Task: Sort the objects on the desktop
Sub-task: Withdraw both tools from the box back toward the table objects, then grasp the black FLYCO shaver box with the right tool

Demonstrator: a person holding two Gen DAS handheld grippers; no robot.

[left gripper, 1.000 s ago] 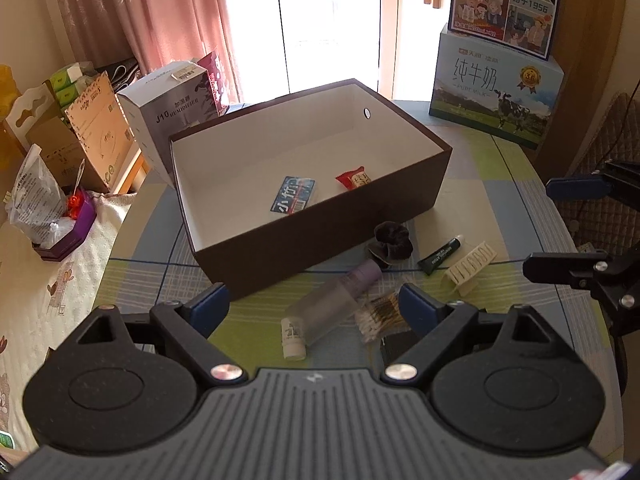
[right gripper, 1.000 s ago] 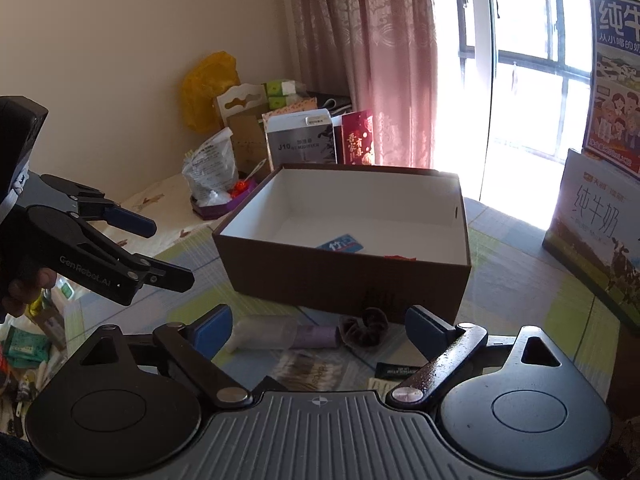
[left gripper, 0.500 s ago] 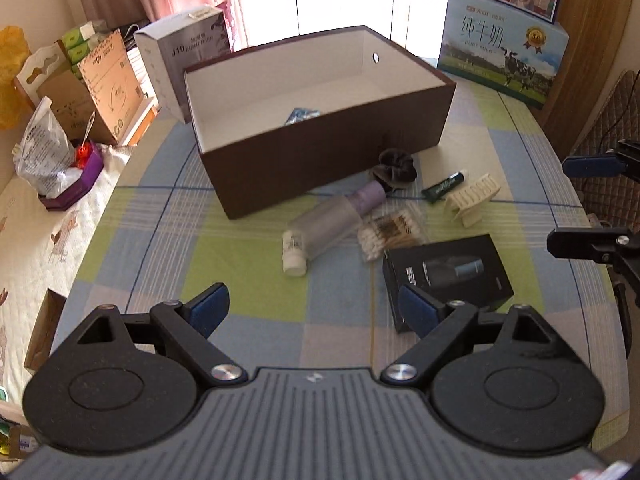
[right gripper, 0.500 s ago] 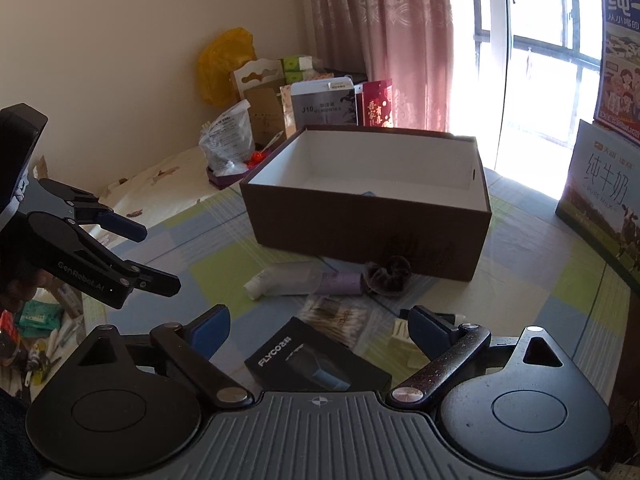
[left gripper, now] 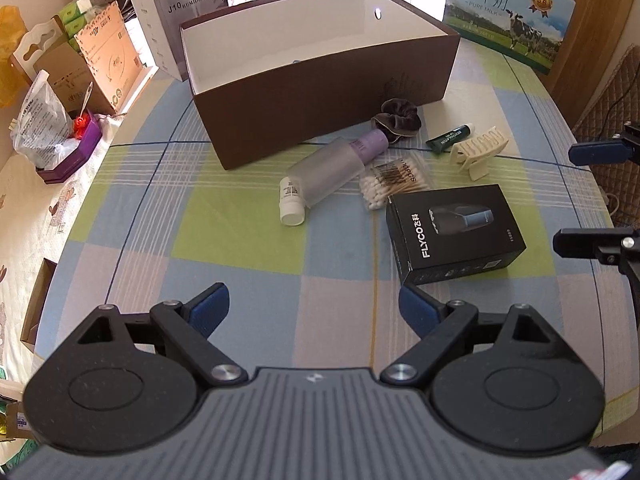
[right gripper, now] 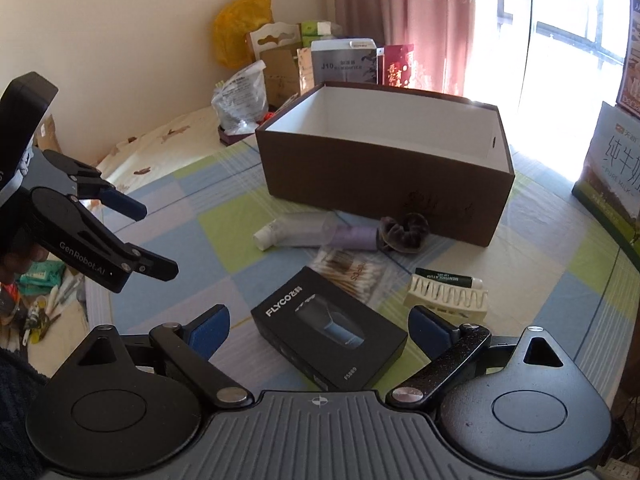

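Black shaver box (right gripper: 330, 336) lies flat on the checked counter (left gripper: 224, 232), just ahead of the right tongs (right gripper: 319, 330).
Both the right tongs and the left tongs (left gripper: 314, 306) gape wide, empty. Stiff, light cardboard, likely slick: grip across its long sides, then carry it to the brown box (left gripper: 320, 92).

Cream wall (right gripper: 120, 20), pink curtains (right gripper: 420, 8), bright, perhaps sunlit window (right gripper: 568, 40), checked tablecloth (left gripper: 240, 236).
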